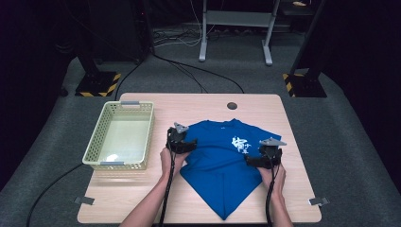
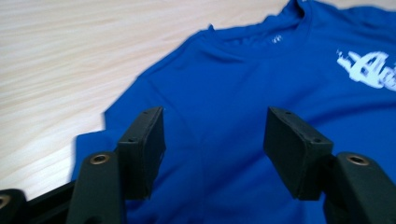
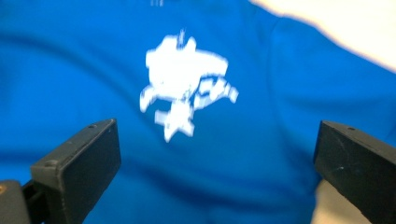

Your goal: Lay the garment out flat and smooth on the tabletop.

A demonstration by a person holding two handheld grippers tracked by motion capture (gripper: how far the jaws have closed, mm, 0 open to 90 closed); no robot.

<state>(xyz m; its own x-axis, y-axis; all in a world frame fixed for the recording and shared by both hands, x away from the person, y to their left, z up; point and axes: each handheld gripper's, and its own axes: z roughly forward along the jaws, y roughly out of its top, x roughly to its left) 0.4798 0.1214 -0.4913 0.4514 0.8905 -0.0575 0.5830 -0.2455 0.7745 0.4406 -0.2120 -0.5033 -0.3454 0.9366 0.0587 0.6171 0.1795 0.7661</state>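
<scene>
Here both the left claw [image 1: 190, 144] and right claw [image 1: 251, 161] hang spread over the blue T-shirt [image 1: 218, 161].

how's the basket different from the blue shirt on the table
The basket is pale yellow, stiff and stands up with lattice walls; the shirt is blue, soft and lies flat, partly folded to a point. The basket holds nothing and sits apart from the hands; the shirt has a white print and both tools at its sides. Both rest on the table.

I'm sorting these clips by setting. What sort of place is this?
Probably a lab or recording studio, not a home: a lone wooden table on grey carpet, dark surroundings, hazard-striped stand bases, and cables across the floor.
</scene>
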